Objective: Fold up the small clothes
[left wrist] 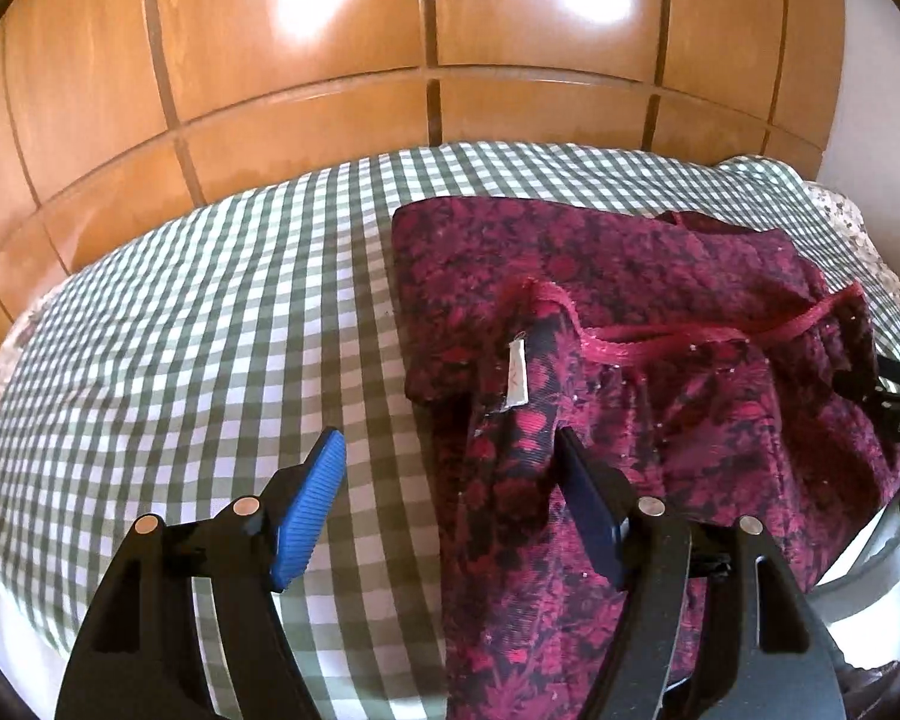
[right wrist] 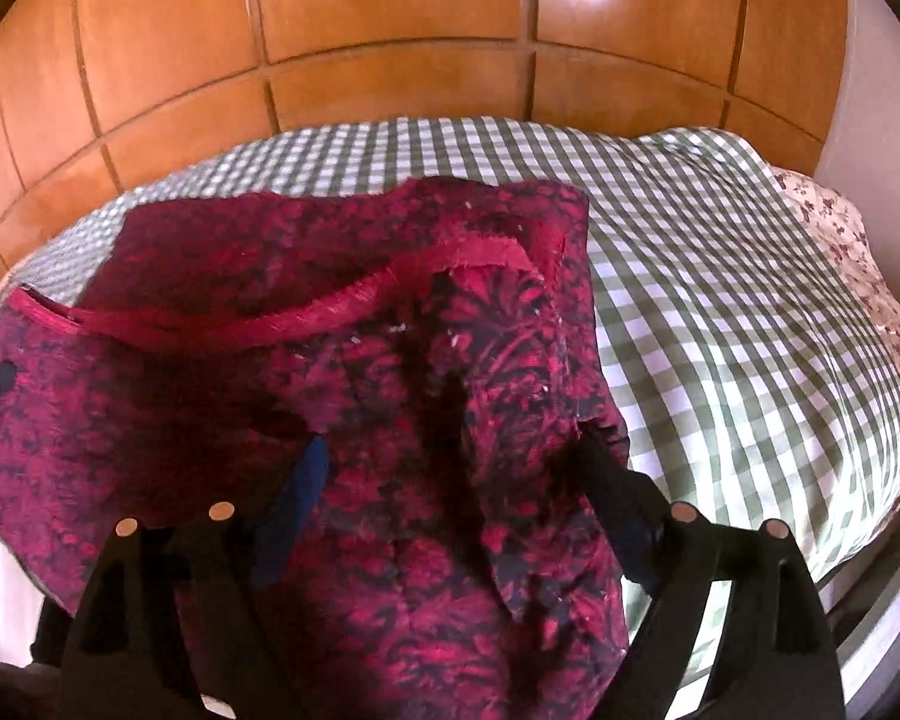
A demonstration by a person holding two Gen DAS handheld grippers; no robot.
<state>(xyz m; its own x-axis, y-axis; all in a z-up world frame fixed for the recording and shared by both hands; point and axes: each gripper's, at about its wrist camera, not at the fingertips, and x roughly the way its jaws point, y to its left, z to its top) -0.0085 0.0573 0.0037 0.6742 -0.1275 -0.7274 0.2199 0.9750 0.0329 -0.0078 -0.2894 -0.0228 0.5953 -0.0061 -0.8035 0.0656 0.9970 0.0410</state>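
A dark red patterned garment [left wrist: 630, 312] is lying on a bed under a green-and-white checked cover [left wrist: 210, 312], folded into a thick bundle with a plain red hem band [left wrist: 660, 339] curving across its top and a small white label [left wrist: 517, 375] showing near the fold. In the left wrist view the bundle is sitting on the right half of the bed, running from the near edge towards the far side.

The left tool [left wrist: 450, 492] is hovering with its jaws spread wide: the blue ribbed pad [left wrist: 309, 510] is standing over bare checked cover, and the other pad is lying against the garment's near left edge, pinching nothing.

The right tool [right wrist: 450, 480] is also standing spread (its jaws straddling a raised ridge of the cloth); the picture is blurred here, so the pads appear to be clear of the fabric rather than pressing it.

A wooden panelled wardrobe [right wrist: 390, 30] is rising beyond the bed, and a floral pillow [right wrist: 858, 276] is lying at the far right.
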